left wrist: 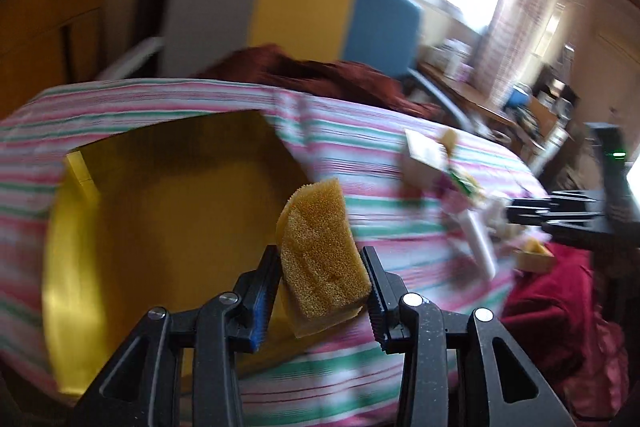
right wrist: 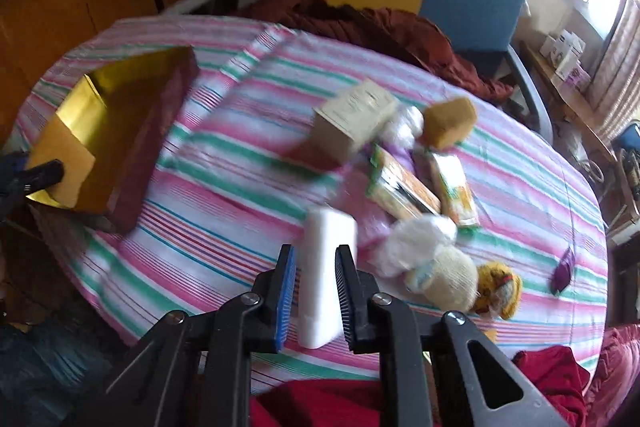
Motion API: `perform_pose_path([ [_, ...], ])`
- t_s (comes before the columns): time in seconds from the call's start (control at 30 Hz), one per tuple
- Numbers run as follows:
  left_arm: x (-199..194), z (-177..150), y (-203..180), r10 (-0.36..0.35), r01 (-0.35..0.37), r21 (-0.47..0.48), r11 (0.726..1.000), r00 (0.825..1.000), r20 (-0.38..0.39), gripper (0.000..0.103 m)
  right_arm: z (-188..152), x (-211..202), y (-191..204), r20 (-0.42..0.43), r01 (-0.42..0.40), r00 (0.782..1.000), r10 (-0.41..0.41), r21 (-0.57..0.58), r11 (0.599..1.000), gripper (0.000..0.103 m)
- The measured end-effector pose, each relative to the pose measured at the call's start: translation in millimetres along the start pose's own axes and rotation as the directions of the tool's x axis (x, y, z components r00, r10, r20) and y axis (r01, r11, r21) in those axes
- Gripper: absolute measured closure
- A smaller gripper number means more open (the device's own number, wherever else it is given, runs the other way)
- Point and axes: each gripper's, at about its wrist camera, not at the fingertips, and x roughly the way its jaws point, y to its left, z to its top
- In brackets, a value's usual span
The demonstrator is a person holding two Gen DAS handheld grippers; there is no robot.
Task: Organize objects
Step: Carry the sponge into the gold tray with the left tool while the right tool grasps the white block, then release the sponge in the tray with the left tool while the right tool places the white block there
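Now the left hand-held gripper [left wrist: 322, 281] is clamped on a yellow sponge [left wrist: 320, 255] above the gold box [left wrist: 160, 211]; the right hand-held gripper [right wrist: 316, 287] grips a white block [right wrist: 326, 275] over the bench's [right wrist: 208, 247] near edge.

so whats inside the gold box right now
Nothing visible: the gold box shows only bare shiny lining. The sponge held by the left gripper hides its near right corner, so that part is unknown.

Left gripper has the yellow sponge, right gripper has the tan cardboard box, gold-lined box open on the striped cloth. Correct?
Not quite. The right gripper holds the white block, not the tan cardboard box, which sits on the striped cloth, per the right wrist view. The left gripper does hold the yellow sponge; the gold-lined box is open.
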Motion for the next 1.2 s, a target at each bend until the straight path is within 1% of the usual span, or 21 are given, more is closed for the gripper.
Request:
perform_pose_path([
  [0.1,-9.3,-4.0,38.8,0.099,-0.098,-0.061,0.993,0.995,0.007,0.062,22.2,-3.5,28.6,0.051,-0.104,0.993,0.104,0.002,0.995,0.084],
  [0.2,-15.8,-10.5,68.9,0.179,-0.178,-0.104,0.979,0.984,0.003,0.062,45.9,1.0,65.4,0.085,-0.215,0.973,0.215,-0.006,0.977,0.084],
  [0.3,-18.9,-18.3,86.3,0.236,-0.235,-0.124,0.964,0.972,-0.005,0.062,63.6,8.0,100.3,0.099,-0.278,0.955,0.280,-0.041,0.960,0.084],
  [0.33,-19.2,-21.2,92.4,0.240,-0.239,-0.129,0.962,0.971,-0.008,0.061,67.6,10.3,110.6,0.097,-0.291,0.950,0.295,-0.053,0.955,0.084],
  [0.4,-19.2,-27.8,100.4,0.245,-0.245,-0.145,0.959,0.969,-0.017,0.061,73.5,13.8,126.1,0.096,-0.295,0.949,0.301,-0.074,0.953,0.084],
  [0.47,-18.9,-32.3,103.1,0.249,-0.249,-0.148,0.957,0.968,-0.019,0.061,74.9,18.4,127.7,0.088,-0.276,0.955,0.282,-0.071,0.958,0.084],
  [0.53,-19.8,-35.6,105.1,0.246,-0.246,-0.154,0.957,0.969,-0.019,0.061,72.4,24.0,116.4,0.074,-0.240,0.967,0.243,-0.039,0.970,0.084],
  [0.6,-18.7,-36.0,108.2,0.242,-0.242,-0.160,0.957,0.970,-0.020,0.061,63.6,32.3,94.8,0.039,-0.174,0.984,0.173,0.005,0.985,0.084],
  [0.63,-18.1,-35.6,107.5,0.238,-0.238,-0.161,0.958,0.971,-0.019,0.061,56.5,35.2,84.4,0.016,-0.137,0.991,0.137,0.021,0.990,0.081],
  [0.67,-16.8,-35.8,107.3,0.234,-0.233,-0.161,0.959,0.972,-0.017,0.061,47.5,41.3,69.7,-0.019,-0.089,0.996,0.090,0.050,0.995,0.076],
  [0.73,-14.8,-32.1,105.0,0.229,-0.229,-0.159,0.960,0.973,-0.020,0.061,30.1,53.5,43.6,-0.089,0.010,0.996,-0.001,0.100,0.995,0.049],
  [0.77,-13.1,-31.7,104.5,0.226,-0.226,-0.158,0.961,0.974,-0.022,0.061,20.8,61.2,30.7,-0.133,0.067,0.990,-0.051,0.119,0.991,0.044],
  [0.8,-11.1,-31.6,103.9,0.225,-0.226,-0.154,0.962,0.974,-0.027,0.061,13.8,67.5,21.3,-0.169,0.107,0.982,-0.084,0.133,0.985,0.035],
  [0.83,-9.5,-31.7,103.8,0.226,-0.228,-0.153,0.962,0.974,-0.030,0.061,6.5,73.5,13.2,-0.199,0.136,0.974,-0.106,0.143,0.980,0.032],
  [0.93,-7.2,-31.7,104.3,0.228,-0.231,-0.151,0.961,0.973,-0.036,0.061,-7.8,91.6,-1.9,-0.265,0.184,0.955,-0.135,0.168,0.968,0.030],
  [1.0,-6.6,-31.5,104.7,0.235,-0.238,-0.147,0.960,0.971,-0.039,0.061,-13.5,103.7,-6.6,-0.296,0.180,0.948,-0.120,0.185,0.966,0.030],
  [1.07,-6.0,-31.1,105.0,0.239,-0.243,-0.145,0.959,0.970,-0.042,0.061,-16.2,111.0,-8.7,-0.289,0.144,0.954,-0.079,0.213,0.966,0.034],
  [1.1,-5.4,-31.7,105.5,0.244,-0.248,-0.145,0.958,0.969,-0.045,0.061,-15.6,109.8,-8.8,-0.273,0.123,0.960,-0.059,0.222,0.967,0.044],
  [1.13,-5.2,-32.1,105.6,0.246,-0.250,-0.145,0.957,0.968,-0.046,0.061,-14.2,107.1,-7.8,-0.264,0.119,0.963,-0.058,0.224,0.967,0.046],
  [1.2,-5.2,-31.9,106.6,0.247,-0.252,-0.146,0.957,0.968,-0.046,0.061,-10.6,99.4,-2.7,-0.240,0.125,0.968,-0.075,0.202,0.971,0.047],
])
